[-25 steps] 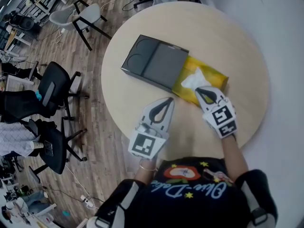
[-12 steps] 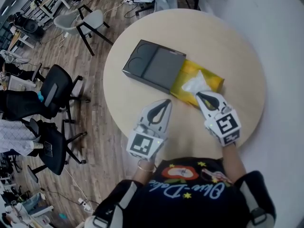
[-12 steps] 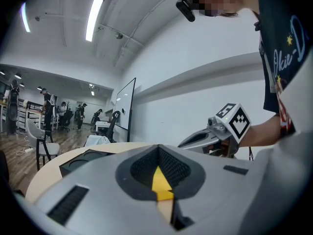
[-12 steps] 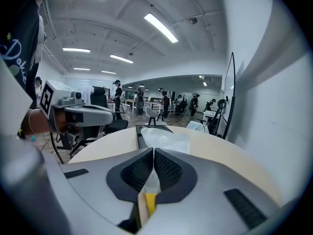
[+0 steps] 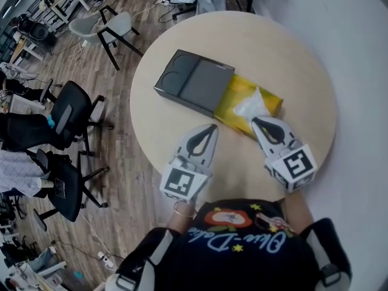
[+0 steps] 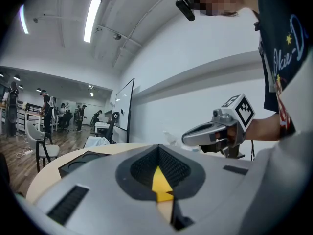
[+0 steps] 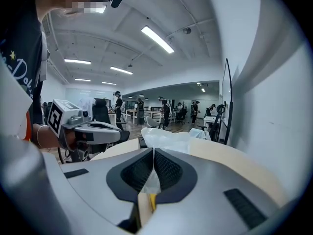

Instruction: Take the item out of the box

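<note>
A dark grey box (image 5: 194, 83) lies on the round wooden table (image 5: 285, 53). A yellow inner tray (image 5: 239, 88) sticks out of the box's near right end. A crumpled white wrapper (image 5: 247, 106) rises from the tray. My right gripper (image 5: 262, 122) is shut on the wrapper's near edge; a thin white strip shows between its closed jaws (image 7: 153, 153), with the bulk of the wrapper (image 7: 168, 138) just beyond. My left gripper (image 5: 209, 128) hovers shut and empty near the table's front edge, short of the box (image 6: 80, 161).
Black office chairs (image 5: 66, 111) and a grey chair (image 5: 112, 23) stand on the wood floor left of the table. A white wall runs along the right. Bare tabletop lies beyond and to the right of the box.
My right gripper has drawn back toward the person with the white wrapper in its jaws, lifting the wrapper up from the yellow tray. The left gripper has barely moved.
</note>
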Tool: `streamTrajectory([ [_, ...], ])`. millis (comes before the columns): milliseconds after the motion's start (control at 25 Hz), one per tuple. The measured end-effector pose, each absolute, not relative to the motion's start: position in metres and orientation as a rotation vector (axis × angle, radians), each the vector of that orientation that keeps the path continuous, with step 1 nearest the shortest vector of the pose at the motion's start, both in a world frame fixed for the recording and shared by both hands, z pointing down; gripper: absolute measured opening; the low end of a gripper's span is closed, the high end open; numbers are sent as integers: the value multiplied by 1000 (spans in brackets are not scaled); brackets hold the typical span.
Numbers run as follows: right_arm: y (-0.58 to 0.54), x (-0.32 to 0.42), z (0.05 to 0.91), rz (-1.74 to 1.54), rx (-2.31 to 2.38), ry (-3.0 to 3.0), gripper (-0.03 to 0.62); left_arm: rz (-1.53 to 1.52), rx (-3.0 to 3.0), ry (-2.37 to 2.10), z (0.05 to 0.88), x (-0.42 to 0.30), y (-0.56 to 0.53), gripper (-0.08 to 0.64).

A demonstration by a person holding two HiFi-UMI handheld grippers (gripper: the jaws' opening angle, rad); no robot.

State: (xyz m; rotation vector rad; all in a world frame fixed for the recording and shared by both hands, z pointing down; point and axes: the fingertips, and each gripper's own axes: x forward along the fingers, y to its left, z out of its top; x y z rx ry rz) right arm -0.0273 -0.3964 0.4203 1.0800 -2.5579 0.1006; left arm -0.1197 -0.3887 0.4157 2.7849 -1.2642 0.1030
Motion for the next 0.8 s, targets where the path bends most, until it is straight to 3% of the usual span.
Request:
streamTrajectory([
  [800, -399, -29, 417, 100, 1070, -2568, 6, 98, 2777, -1251, 420, -119, -394, -6],
])
